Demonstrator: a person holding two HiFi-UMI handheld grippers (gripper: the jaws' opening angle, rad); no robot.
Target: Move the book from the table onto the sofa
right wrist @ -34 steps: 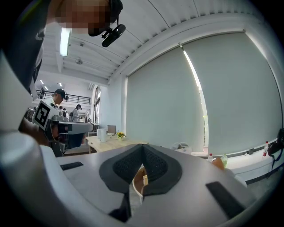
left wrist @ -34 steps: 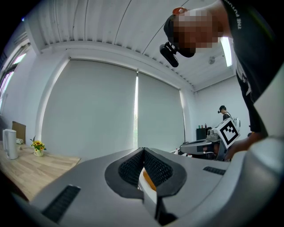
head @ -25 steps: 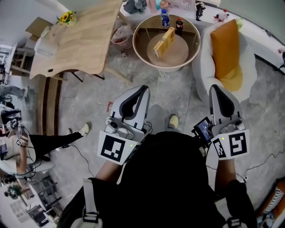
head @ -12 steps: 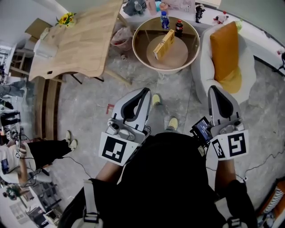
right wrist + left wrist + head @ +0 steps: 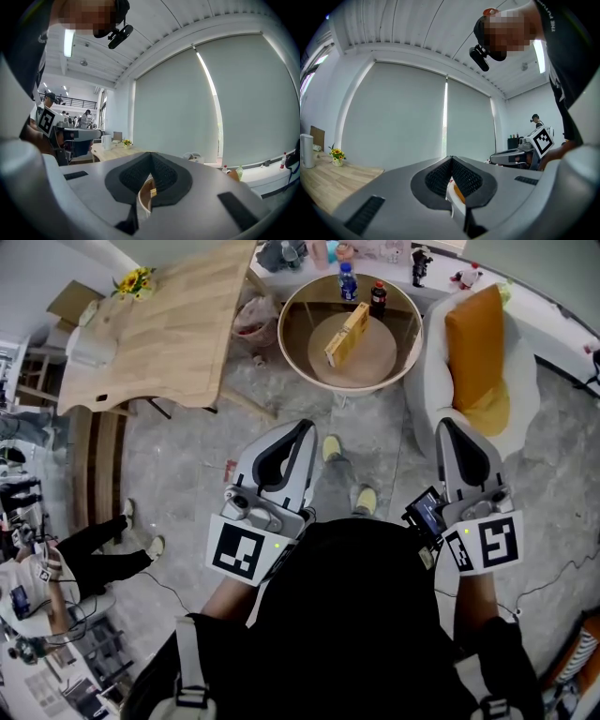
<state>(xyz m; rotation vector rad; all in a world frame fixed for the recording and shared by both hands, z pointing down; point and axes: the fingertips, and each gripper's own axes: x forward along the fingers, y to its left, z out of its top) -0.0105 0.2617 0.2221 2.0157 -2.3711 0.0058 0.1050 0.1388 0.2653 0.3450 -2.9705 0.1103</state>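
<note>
Book (image 5: pixel 346 332), tan and yellow, lies on the round bench (image 5: pixel 292 351) at the far centre, well apart from both grippers. Its long axis runs from near left to far right. Its cover print is too small to read. A blue bottle (image 5: pixel 348 279) and a dark bottle (image 5: pixel 378 294) stand on the bench just beyond it. The white sofa (image 5: pixel 424 371), with an orange cushion (image 5: pixel 478 348), sits just right of the bench. The left gripper (image 5: pixel 305 427) and right gripper (image 5: pixel 452 427) are near the person's body, fingers closed on nothing. Each cube carries a black-and-white square marker. Since a second ago, a yellow shoe (image 5: pixel 332 448) has stepped forward between the grippers; the book lies as before.
</note>
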